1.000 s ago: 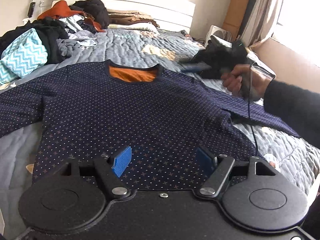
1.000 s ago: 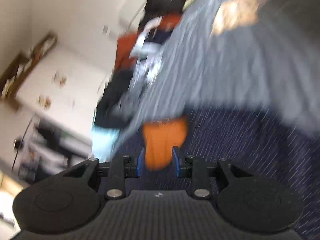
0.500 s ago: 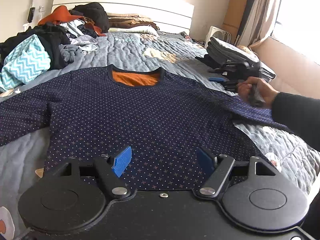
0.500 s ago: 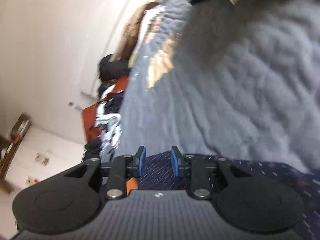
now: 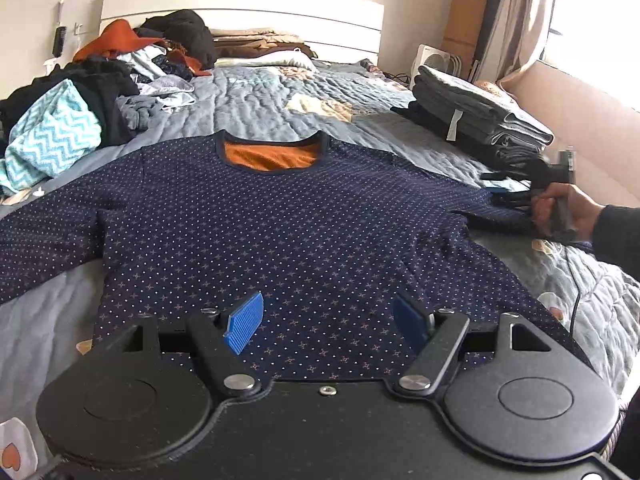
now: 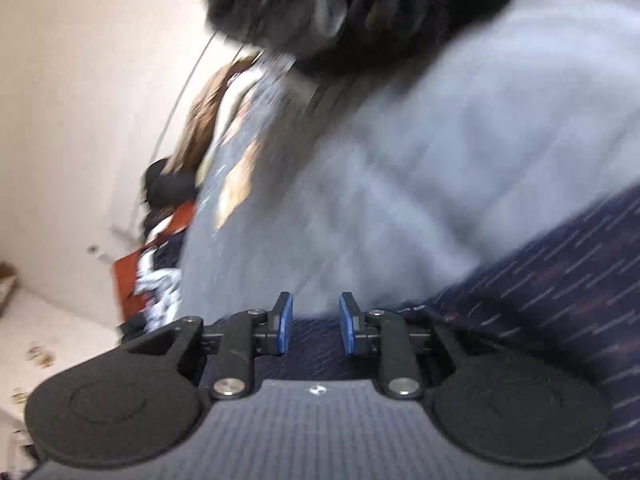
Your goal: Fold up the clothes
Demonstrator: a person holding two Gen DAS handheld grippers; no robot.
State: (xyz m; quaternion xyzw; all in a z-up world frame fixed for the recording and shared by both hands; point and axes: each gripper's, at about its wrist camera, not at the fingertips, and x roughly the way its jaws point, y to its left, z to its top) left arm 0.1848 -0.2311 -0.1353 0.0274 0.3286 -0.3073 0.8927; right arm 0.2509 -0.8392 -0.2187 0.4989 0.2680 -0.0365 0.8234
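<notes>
Your left gripper [image 5: 328,322] hangs released, blue pads wide apart, above the hem of the navy dotted sweater [image 5: 280,232], which lies spread flat on the grey quilt [image 5: 260,100], collar away from you. Your right gripper [image 6: 312,328] has just been closing, jaws narrow but gapped, over the sweater's right sleeve [image 6: 560,280], nothing pinched.

A wide bed with a grey-blue quilted cover [image 5: 256,108] carries a navy dotted long-sleeved shirt [image 5: 280,232] spread flat, a heap of loose clothes [image 5: 100,92] and a stack of folded dark garments [image 5: 472,116].
</notes>
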